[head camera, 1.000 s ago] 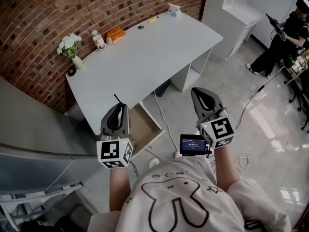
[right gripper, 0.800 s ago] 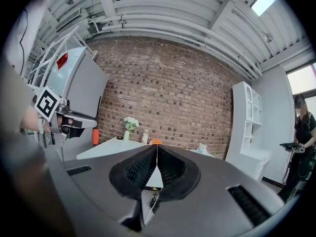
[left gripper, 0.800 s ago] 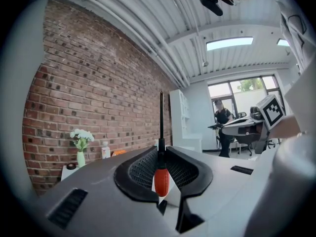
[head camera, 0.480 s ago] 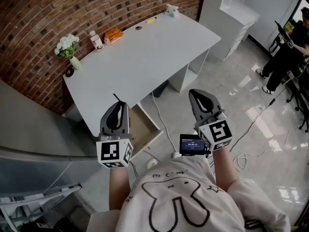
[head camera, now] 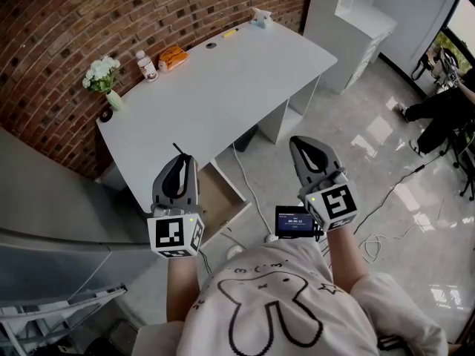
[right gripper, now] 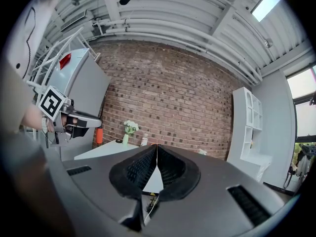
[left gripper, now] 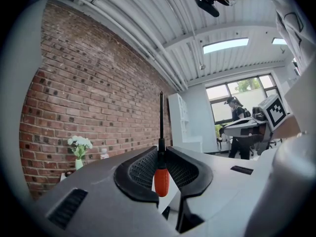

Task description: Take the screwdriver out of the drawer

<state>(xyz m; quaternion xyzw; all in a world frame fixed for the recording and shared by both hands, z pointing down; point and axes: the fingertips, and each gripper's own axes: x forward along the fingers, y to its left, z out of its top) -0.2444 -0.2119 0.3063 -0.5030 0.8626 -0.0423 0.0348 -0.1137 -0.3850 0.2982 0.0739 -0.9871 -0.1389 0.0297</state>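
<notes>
Left gripper view: the left gripper (left gripper: 161, 149) has its fingers pinching an orange-handled, black-shafted screwdriver (left gripper: 161, 180) upright, outside the open light-wood drawer (head camera: 223, 195). The right gripper (right gripper: 156, 149) has its fingers pressed together, empty.

No words or numbers can be read with certainty. The small screen (head camera: 295, 221) shows a row of light characters too small to make out. The cube (head camera: 176, 235) on the left gripper (head camera: 179, 160) and the cube (head camera: 333, 203) on the right gripper (head camera: 305, 142) bear only black-and-white square patterns, and the marks on the white shirt (head camera: 274, 310) are illegible.
</notes>
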